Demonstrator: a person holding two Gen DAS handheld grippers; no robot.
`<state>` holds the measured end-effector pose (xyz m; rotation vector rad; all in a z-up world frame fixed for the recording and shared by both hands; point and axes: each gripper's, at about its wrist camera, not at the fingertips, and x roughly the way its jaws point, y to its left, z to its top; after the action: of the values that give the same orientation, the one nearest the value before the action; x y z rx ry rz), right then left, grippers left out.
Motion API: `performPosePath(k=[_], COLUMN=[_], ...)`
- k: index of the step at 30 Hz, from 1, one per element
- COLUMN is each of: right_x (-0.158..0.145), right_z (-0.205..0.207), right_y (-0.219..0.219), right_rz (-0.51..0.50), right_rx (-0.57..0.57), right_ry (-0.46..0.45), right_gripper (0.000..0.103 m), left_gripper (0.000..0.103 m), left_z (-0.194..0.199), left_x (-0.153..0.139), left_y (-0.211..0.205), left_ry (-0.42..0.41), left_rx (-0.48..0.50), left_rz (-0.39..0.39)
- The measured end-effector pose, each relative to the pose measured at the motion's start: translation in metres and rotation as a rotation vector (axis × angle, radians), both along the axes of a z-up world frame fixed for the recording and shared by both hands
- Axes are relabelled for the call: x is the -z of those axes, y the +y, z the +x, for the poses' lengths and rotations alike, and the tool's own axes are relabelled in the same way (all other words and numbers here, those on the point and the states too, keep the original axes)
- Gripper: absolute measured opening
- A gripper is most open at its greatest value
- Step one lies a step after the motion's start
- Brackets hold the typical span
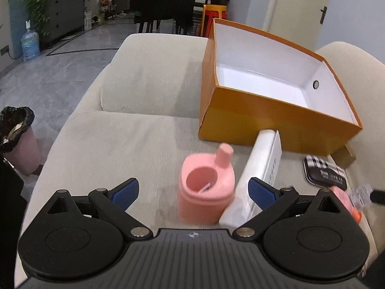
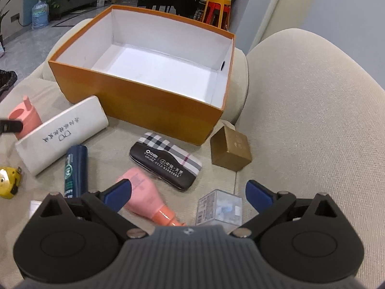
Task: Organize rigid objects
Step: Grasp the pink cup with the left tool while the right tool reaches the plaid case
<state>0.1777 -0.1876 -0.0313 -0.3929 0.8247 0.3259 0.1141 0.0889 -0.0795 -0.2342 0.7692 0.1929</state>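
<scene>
An empty orange box (image 1: 276, 118) (image 2: 144, 101) with a white inside sits on a beige sofa. My left gripper (image 1: 193, 191) is open, its jaws either side of an upright pink cup (image 1: 205, 190) that leans against a white glasses case (image 1: 259, 171). My right gripper (image 2: 187, 192) is open and empty above a pink bottle (image 2: 149, 195) and a clear plastic box (image 2: 220, 208). A plaid glasses case (image 2: 166, 160), a gold cube (image 2: 229, 149), a dark blue can (image 2: 75, 168) and a yellow tape measure (image 2: 9, 178) lie on the seat.
The sofa's back cushion (image 2: 312, 120) rises on the right. A pink bin with a black bag (image 1: 16, 142) stands on the floor to the left. Chairs, an orange stool (image 2: 216, 9) and a water jug (image 1: 30, 44) are far behind.
</scene>
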Motion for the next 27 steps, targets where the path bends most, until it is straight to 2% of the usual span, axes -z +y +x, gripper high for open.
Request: performPosePath(k=[4,10,15,18,21,23,25,27], right_x=[0.006,0.010,0.018,0.029,0.039,0.045,0.049,0.047], right_z=[0.005,0.019,0.048,0.069,0.085,0.091,0.096,0.097], right_y=[0.001,0.000,-0.005,-0.010,-0.011,-0.009,-0.009,-0.012], right_rz=[-0.010,-0.020,-0.027,-0.041,-0.060,-0.102,-0.122,-0.073], right_rx=[0.000,0.008,0.022,0.029,-0.011,-0.061,-0.085,-0.069], right_ry=[0.011,-0.010,-0.011,0.001,-0.002,-0.005,0.012,0.060], right_gripper=[0.099,0.099,0.098,0.090,0.089,0.089,0.086,0.086], left_gripper=[0.103,0.103,0.103,0.101,0.090,0.071,0.064,0.063], left_z=[0.011,0.015,0.017,0.018,0.020,0.025,0.027,0.027], left_x=[0.010,0.016,0.021,0.024,0.024,0.024,0.024,0.023], left_y=[-0.003,-0.003,0.003,0.004,0.002,-0.001,-0.004,-0.008], left_ry=[0.006,-0.036,0.000,-0.008,-0.012,-0.004,-0.009,-0.013], left_rx=[0.008,0.009,-0.015,0.005,0.031,0.054,0.073,0.075], left_rz=[0.022,0.005,0.018,0.006,0.011,0.002,-0.012,0.008])
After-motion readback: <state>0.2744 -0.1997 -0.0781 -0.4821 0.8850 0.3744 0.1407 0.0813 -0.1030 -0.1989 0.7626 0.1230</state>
